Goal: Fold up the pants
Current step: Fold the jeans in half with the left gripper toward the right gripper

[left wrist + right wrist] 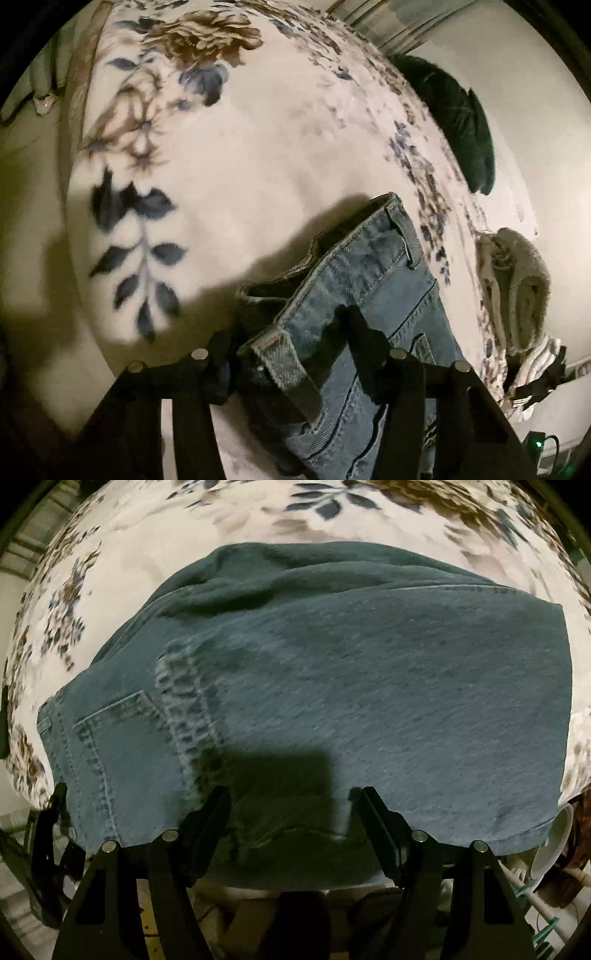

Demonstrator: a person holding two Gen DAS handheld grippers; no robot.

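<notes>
The blue denim pants (332, 686) lie spread on a floral blanket (155, 546), back pocket at the left, hem at the right. In the left wrist view the waistband end of the pants (354, 280) is lifted above the blanket (229, 158), and my left gripper (284, 332) has its fingers on either side of the waistband fabric, closed on it. My right gripper (291, 801) is open, its fingers resting over the near edge of the pants with nothing pinched. The left gripper also shows at the left edge of the right wrist view (48, 834).
A dark green cushion (458, 118) lies at the far right of the bed. A folded towel pile (517, 288) sits at the right edge. A white cup (554, 845) and a hanger are near the bed's right corner.
</notes>
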